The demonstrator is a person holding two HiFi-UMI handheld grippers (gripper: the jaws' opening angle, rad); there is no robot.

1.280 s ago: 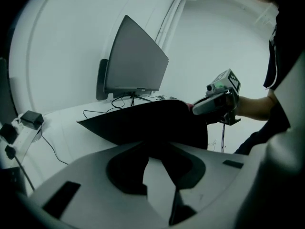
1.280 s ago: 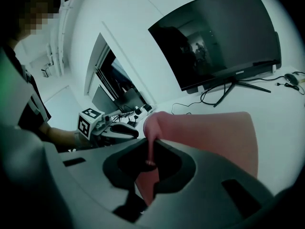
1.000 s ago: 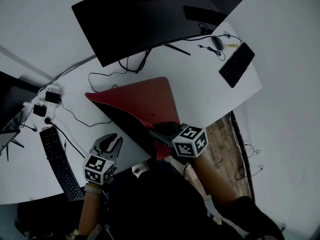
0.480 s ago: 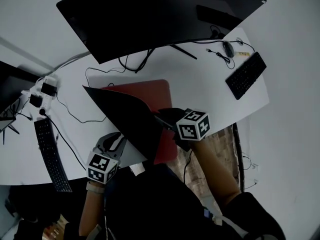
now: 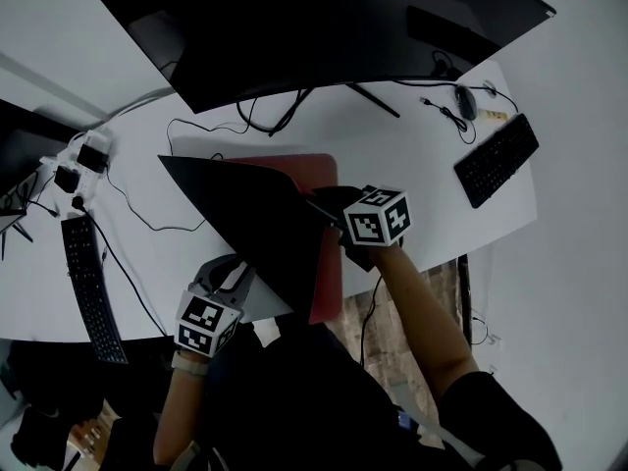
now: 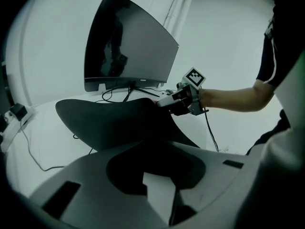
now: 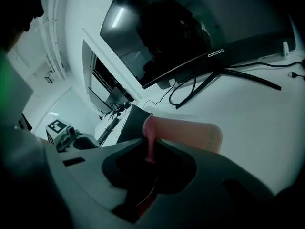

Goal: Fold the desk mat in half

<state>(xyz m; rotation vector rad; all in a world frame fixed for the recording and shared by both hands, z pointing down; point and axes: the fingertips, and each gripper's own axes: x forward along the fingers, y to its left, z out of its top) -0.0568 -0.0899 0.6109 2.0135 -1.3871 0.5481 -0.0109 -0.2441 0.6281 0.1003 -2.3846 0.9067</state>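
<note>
The desk mat (image 5: 314, 168) is red on top and black underneath, and lies on the white desk (image 5: 402, 180) below the monitor. My right gripper (image 5: 320, 207) is shut on its front edge and holds it up, so the black underside (image 5: 255, 226) spreads over most of the red. In the right gripper view the pink edge (image 7: 149, 142) runs down between the jaws. The left gripper view shows the lifted mat (image 6: 114, 119) ahead with the right gripper (image 6: 164, 100) on it. My left gripper (image 5: 224, 276) sits at the desk's front edge beside the raised flap, open and holding nothing.
A wide curved monitor (image 5: 324, 27) stands behind the mat. A black keyboard (image 5: 496, 160) and a mouse (image 5: 464, 101) lie at the right, another keyboard (image 5: 83, 283) and a power strip (image 5: 74, 170) at the left. Cables (image 5: 147, 222) trail beside the mat.
The right gripper has carried the mat's edge up and back over the red face, so more black underside shows now. The left gripper has stayed at the front edge.
</note>
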